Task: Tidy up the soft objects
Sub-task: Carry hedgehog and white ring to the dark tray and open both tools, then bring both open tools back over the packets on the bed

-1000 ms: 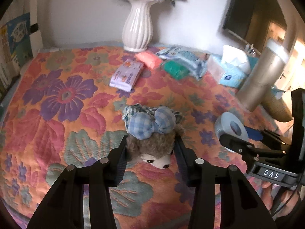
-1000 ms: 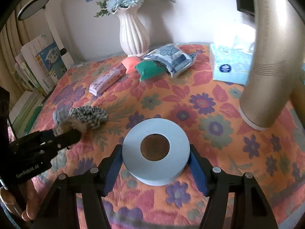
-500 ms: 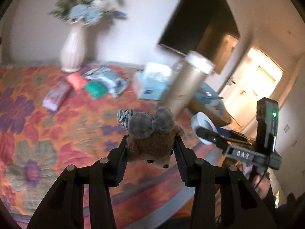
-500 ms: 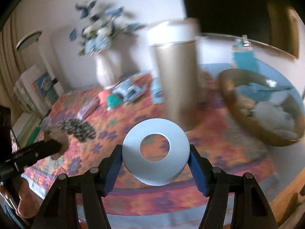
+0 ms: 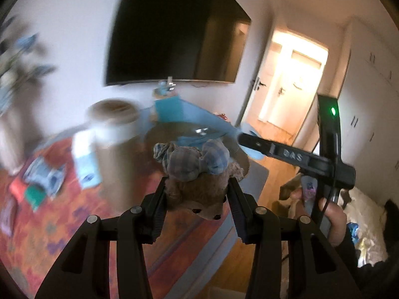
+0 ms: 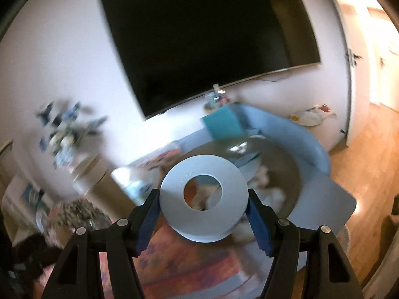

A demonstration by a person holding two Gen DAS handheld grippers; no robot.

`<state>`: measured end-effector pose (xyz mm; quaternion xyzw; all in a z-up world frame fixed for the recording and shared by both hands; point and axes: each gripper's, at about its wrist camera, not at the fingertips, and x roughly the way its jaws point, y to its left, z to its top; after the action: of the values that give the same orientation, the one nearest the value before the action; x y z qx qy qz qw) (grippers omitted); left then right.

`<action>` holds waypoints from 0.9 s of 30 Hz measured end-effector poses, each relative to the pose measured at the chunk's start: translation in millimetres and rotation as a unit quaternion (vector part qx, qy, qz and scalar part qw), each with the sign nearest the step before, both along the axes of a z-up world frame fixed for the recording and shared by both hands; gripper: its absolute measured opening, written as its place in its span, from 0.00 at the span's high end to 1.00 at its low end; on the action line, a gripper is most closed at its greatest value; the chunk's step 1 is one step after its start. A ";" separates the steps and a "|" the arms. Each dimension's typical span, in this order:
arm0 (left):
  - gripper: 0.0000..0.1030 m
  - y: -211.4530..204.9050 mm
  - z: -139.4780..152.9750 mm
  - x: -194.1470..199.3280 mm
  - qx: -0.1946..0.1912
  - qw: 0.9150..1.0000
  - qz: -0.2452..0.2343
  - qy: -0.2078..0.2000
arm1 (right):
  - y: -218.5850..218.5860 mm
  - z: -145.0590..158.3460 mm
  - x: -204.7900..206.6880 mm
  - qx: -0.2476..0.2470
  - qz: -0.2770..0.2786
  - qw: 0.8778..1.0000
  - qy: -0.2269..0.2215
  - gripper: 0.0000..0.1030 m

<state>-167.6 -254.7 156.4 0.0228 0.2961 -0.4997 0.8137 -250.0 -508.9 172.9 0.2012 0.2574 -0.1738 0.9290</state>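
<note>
My left gripper [image 5: 197, 199] is shut on a brown plush toy [image 5: 197, 196] with a blue checked bow [image 5: 192, 159], held in the air above the table's right end. My right gripper [image 6: 203, 209] is shut on a pale blue ring-shaped roll [image 6: 203, 195], also held in the air. A wide brown basket [image 6: 281, 164] holding pale soft things lies just beyond the roll; it also shows behind the plush in the left wrist view [image 5: 169, 134]. The right gripper's body [image 5: 294, 154] shows at the right of the left wrist view.
The flowered tablecloth [image 5: 37, 224] carries a tall tan cylinder [image 5: 112, 134], tissue box and packets at the left. A blurred vase of flowers [image 6: 67, 134] stands at the left. A dark TV [image 6: 207, 37] hangs on the wall. Wooden floor [image 6: 369, 174] and a doorway lie right.
Both grippers have lifted off the table and swung right toward the basket, carrying the plush and the roll. The views now look across the room and are blurred.
</note>
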 end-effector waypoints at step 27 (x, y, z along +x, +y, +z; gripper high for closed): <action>0.20 -153.6 -55.1 6.8 0.126 0.988 0.021 -0.087 | -53.8 -3.4 52.8 0.027 0.026 0.998 0.058 0.32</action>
<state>-160.8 -408.3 101.2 0.1625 0.2849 -0.4368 0.8376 -197.1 -562.7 169.5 0.2086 0.3207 -0.1544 0.9109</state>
